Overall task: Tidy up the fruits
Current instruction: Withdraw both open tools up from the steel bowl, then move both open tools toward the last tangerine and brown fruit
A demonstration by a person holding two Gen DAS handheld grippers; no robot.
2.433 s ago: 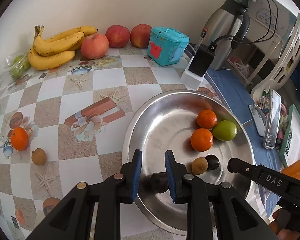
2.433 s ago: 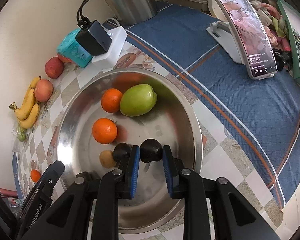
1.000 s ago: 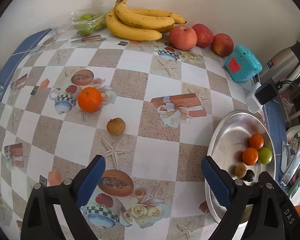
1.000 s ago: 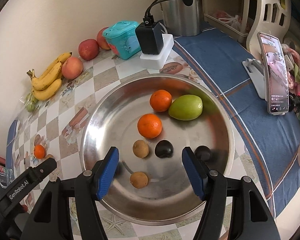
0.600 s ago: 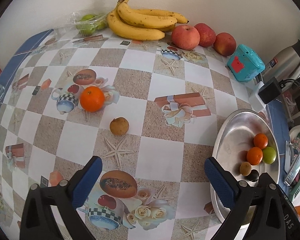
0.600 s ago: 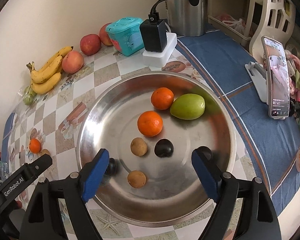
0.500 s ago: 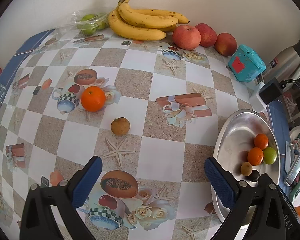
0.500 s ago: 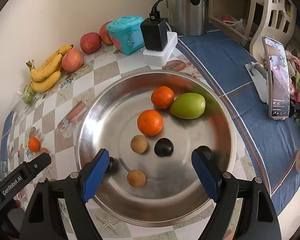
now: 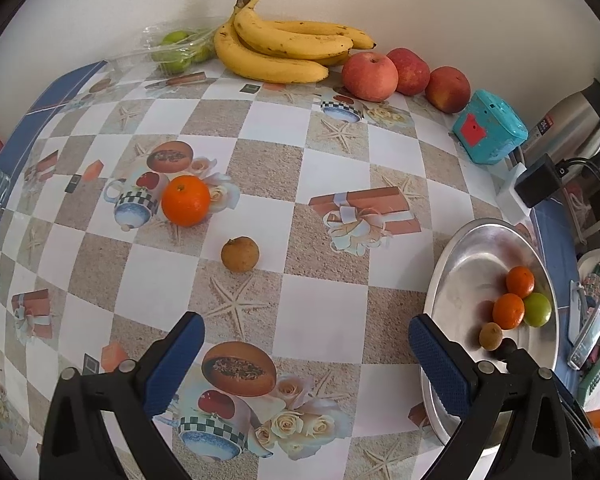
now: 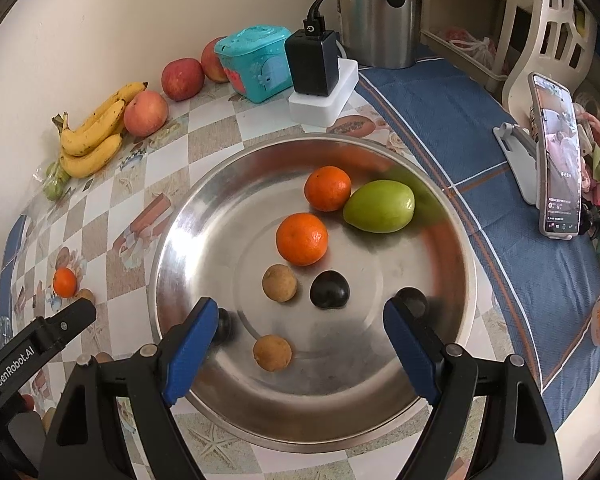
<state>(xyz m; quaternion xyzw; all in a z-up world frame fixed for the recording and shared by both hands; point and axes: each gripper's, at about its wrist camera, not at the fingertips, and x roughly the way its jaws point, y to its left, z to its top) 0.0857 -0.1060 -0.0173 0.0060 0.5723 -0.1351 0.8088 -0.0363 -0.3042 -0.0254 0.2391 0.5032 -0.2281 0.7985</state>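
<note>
A steel bowl (image 10: 440,208) holds two oranges (image 10: 302,239), a green fruit (image 10: 380,206), two small brown fruits (image 10: 280,282) and dark fruits (image 10: 329,289). My right gripper (image 10: 296,348) is open and empty over its near rim. In the left wrist view my left gripper (image 9: 306,354) is open and empty above the tablecloth. A loose orange (image 9: 185,200) and a small brown fruit (image 9: 240,254) lie on the cloth ahead of it. The bowl (image 9: 460,264) shows at the right.
Bananas (image 9: 284,54), three apples (image 9: 370,76) and bagged green fruit (image 9: 176,50) line the wall. A teal box (image 9: 490,132), a charger on a white block (image 10: 320,76) and a steel kettle (image 10: 376,12) stand behind the bowl. A phone on a stand (image 10: 554,156) stands at the right.
Both grippers let go of dark fruits in the bowl and opened wide. The left gripper swung left over the tablecloth and has since drifted slightly nearer the loose orange.
</note>
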